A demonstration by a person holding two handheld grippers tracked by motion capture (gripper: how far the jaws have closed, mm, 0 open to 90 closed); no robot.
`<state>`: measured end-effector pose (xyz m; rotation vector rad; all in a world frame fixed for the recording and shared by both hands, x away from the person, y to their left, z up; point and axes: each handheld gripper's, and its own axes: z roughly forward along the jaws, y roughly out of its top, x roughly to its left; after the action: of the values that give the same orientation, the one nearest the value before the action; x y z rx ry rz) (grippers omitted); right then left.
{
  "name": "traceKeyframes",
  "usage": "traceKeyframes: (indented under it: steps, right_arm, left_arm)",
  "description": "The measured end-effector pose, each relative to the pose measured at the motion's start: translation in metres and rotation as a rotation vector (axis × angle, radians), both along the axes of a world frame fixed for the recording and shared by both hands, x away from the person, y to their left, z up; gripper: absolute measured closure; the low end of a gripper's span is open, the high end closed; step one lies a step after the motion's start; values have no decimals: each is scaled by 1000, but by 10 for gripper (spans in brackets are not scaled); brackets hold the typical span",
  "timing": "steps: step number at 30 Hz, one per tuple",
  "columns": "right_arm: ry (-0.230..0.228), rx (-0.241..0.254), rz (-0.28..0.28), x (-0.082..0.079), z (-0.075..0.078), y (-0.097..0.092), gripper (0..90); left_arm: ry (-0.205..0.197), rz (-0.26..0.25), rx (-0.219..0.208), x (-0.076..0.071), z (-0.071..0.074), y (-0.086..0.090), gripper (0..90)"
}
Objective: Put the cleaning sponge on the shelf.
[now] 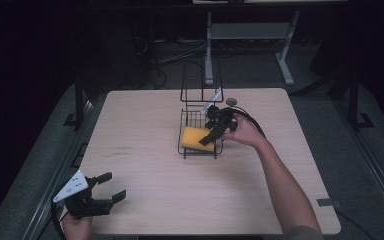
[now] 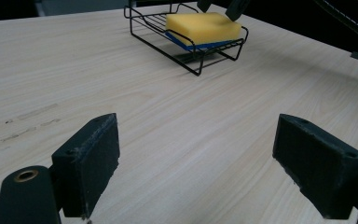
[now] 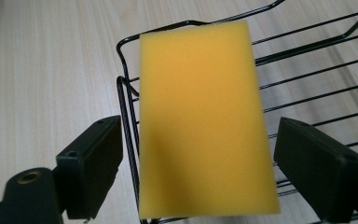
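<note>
The yellow sponge (image 3: 205, 121) sat in the black wire basket (image 1: 190, 117) near the middle of the tabletop (image 1: 145, 200), lying a bit tilted so one end rode up on the basket's rim. From the left gripper view you could see a thin blue layer underneath it, probably a scrub side.

The sponge looked like plain foam, so my guess was it'd be very light, soft and squashy, not slippery and not fragile at all. It would give under the pads, so a squeeze across the two long sides, around mid-length, seemed the sensible hold. Grabbing by a corner would likely just fold it.

The right tool (image 3: 196, 168) hovered right over the sponge with its jaws spread wide, one on either side of the narrow width, not touching it as far as the right gripper view showed. One jaw lined up outside the basket wire, so it could snag the rim on closing.

The left tool (image 1: 107, 192) was parked near the person's edge of the tabletop, well apart from the basket, jaws wide and holding nothing.

Besides the sponge, nothing else was in the basket.
</note>
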<state>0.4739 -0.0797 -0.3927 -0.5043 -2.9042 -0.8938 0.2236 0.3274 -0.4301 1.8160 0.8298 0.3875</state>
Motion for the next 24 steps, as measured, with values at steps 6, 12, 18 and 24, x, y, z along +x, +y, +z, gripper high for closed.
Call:
traceKeyframes:
  steps: [6,12,18,24]
  right_arm:
    - [-11,25,-16,-2,2,-9,150]
    - [-3,33,-35,-5,-1,-21,150]
    - [-10,23,-55,-10,6,-31,151]
    - [-16,24,-72,-19,7,-45,151]
  left_arm:
    - [-4,1,1,0,0,0,140]
    - [0,-1,-2,0,0,-1,140]
    - [0,-2,-1,0,0,-2,141]
    - [-5,-6,1,-1,1,-2,140]
